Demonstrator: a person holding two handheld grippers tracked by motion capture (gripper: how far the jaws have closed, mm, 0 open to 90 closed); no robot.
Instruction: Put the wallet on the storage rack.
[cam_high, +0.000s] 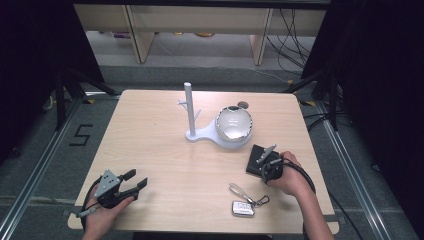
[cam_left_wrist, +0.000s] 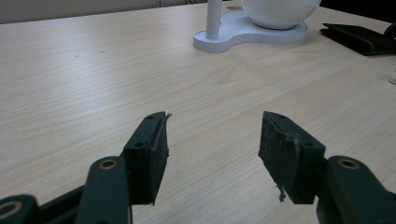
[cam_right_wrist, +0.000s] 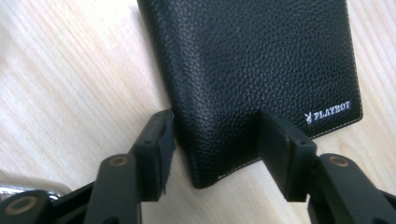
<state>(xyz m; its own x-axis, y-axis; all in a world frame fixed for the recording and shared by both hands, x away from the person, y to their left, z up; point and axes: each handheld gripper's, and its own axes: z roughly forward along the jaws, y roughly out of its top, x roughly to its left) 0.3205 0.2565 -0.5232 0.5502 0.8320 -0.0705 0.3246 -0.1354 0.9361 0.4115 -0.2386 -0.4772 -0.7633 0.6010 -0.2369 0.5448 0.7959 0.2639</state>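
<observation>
- The right gripper (cam_right_wrist: 212, 140) stands over the near corner of a black leather wallet (cam_right_wrist: 261, 60). Its jaws are spread, one at the wallet's folded edge and the other over its top face, and I cannot see that the pads press on the leather.
- In the high view this right gripper (cam_high: 266, 159) sits at the near side of the wallet (cam_high: 256, 159), which lies flat on the table (cam_high: 150, 140) at the right, in front of the white stand.
- The left gripper (cam_left_wrist: 212, 144) has its jaws spread wide with nothing between them, only bare wood below. In the high view the left gripper (cam_high: 131, 181) rests near the front left corner, well apart from all the things.
- Just in front of the right hand (cam_high: 290, 175) lie a silver key fob (cam_high: 243, 208) and a clip with a ring (cam_high: 245, 194), near the front edge.
- Further back stands a white stand with an upright post (cam_high: 190, 107), and a round bowl with a shiny inside (cam_high: 233, 124) sits on its base.
- My judgement: the work is at its beginning. The wallet is approached but not yet gripped or lifted. What is left is to close the jaws on the corner, lift the wallet and bring it where it must go; this place I cannot tell from the pictures.
</observation>
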